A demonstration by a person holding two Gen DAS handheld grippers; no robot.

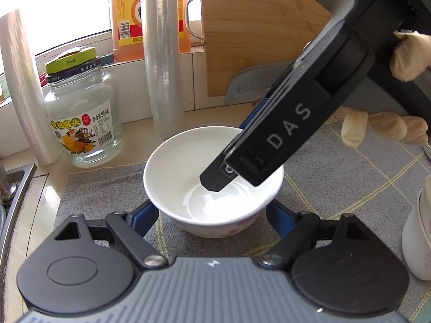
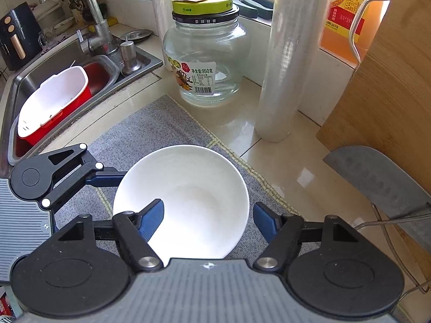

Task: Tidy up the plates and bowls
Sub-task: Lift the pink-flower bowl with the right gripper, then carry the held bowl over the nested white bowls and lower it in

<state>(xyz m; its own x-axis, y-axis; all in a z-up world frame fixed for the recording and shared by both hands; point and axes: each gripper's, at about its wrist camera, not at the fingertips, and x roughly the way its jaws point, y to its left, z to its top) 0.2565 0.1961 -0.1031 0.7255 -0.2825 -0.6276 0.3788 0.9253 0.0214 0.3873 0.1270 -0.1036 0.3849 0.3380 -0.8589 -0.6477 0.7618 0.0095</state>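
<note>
A white bowl (image 1: 172, 167) with a pink flower pattern outside stands upright on a grey checked mat (image 1: 107, 188). My left gripper (image 1: 212, 206) straddles it, with a blue pad against each side below the rim. In the right wrist view the bowl (image 2: 194, 177) lies under my right gripper (image 2: 208, 206). That gripper's left finger (image 2: 152, 219) is inside the bowl and its right finger (image 2: 265, 222) is just outside the rim, with a wide gap between them. Seen from the left wrist, the right gripper (image 1: 231, 180) reaches down from the upper right, held by a gloved hand (image 1: 409, 53).
A glass jar (image 2: 204, 62) and two cling-film rolls (image 2: 285, 67) stand behind the bowl. A bamboo cutting board (image 2: 377, 107) and a cleaver (image 2: 377, 183) lean at the right. A sink (image 2: 27, 86) holding a red-and-white container (image 2: 54, 99) lies at the left. A white cup (image 1: 417, 228) is at the right edge.
</note>
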